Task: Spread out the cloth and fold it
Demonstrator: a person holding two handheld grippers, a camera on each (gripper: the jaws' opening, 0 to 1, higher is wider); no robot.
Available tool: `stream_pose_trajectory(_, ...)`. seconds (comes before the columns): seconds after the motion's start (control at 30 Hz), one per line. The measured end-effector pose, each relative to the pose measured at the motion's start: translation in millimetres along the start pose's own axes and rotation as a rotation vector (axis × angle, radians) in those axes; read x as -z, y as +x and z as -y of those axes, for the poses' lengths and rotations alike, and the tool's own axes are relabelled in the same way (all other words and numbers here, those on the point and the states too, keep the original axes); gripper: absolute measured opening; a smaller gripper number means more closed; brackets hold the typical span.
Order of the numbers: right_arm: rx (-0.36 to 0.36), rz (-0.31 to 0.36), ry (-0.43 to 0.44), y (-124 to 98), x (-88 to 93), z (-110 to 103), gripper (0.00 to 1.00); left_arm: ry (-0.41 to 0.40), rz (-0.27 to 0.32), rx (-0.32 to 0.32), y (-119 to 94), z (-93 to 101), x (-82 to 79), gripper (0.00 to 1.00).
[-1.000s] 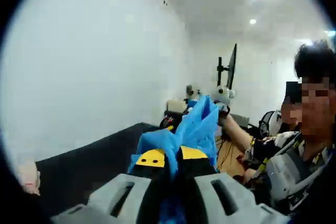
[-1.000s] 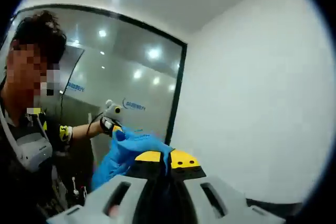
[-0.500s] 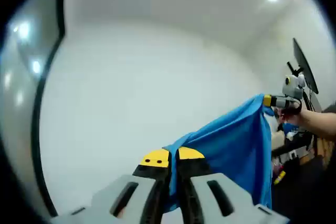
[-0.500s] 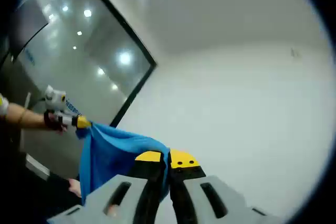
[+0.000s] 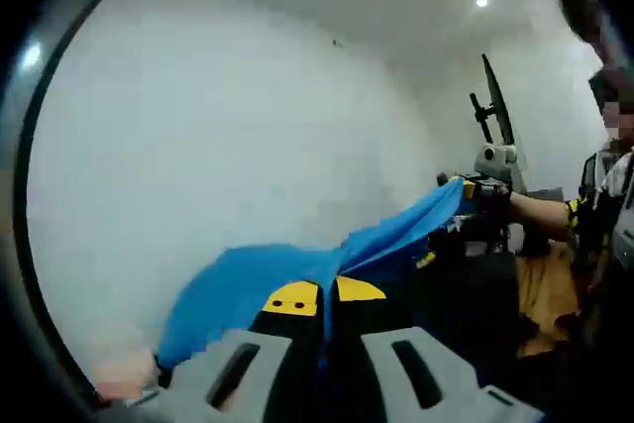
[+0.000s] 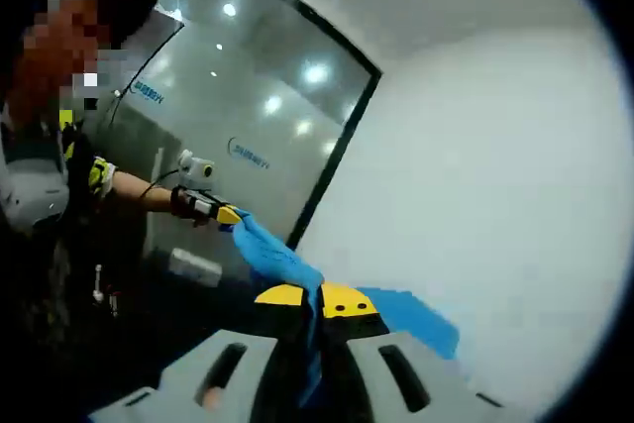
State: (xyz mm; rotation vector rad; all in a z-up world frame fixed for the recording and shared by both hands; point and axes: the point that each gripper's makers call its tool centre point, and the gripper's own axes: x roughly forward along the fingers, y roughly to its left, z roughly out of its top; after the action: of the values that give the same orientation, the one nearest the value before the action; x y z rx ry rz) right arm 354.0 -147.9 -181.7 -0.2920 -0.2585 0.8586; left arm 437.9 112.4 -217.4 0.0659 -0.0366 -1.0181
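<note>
A blue cloth (image 5: 258,279) is held up in the air, stretched between both grippers. In the left gripper view my left gripper (image 5: 325,294) is shut on one corner, and the cloth runs up and right to the right gripper (image 5: 474,185), which pinches the other corner. In the right gripper view my right gripper (image 6: 317,299) is shut on the blue cloth (image 6: 282,260), which stretches left to the left gripper (image 6: 230,215). Part of the cloth billows behind the yellow fingertips (image 6: 342,301).
A white wall (image 5: 228,146) fills the background. A glass partition with a dark frame (image 6: 342,151) reflects ceiling lights. A monitor on a stand (image 5: 492,101) and a dark table surface (image 5: 475,294) lie behind the right gripper. The person (image 6: 45,156) stands close.
Both views have swung downward, bringing the person and room back into sight. The cloth stays stretched between the grippers and now hangs lower and flatter, with more of it billowing.
</note>
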Motion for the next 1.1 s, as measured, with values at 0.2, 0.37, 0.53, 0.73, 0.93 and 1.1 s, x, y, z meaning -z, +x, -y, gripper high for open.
stream_pose_trajectory(0.2,-0.018,-0.153,0.281,-48.4,138.3,-88.5,0.02,-0.155,-0.318,0.064,-43.3,76.9,175.4,0.00)
stream_pose_trajectory(0.37,0.004,-0.256,0.318,-70.4,183.2,-117.9,0.02,-0.209,-0.311,0.041,-54.8,97.6,198.4,0.01)
stream_pose_trajectory(0.53,0.051,-0.222,0.329,-83.8,176.1,-125.4,0.04,-0.215,-0.283,0.042,-74.9,102.4,204.5,0.03)
stream_pose_trajectory(0.73,0.014,-0.232,0.270,-90.0,168.2,-161.3,0.02,-0.193,-0.273,0.007,-100.6,104.5,186.3,0.00)
stream_pose_trajectory(0.93,-0.102,-0.207,0.272,-83.3,151.7,-193.6,0.06,-0.121,-0.290,-0.015,-131.7,100.6,181.4,0.00)
stream_pose_trajectory(1.1,-0.077,-0.209,0.232,-86.3,150.8,-192.6,0.19,-0.141,-0.251,0.038,-147.5,115.0,179.1,0.07)
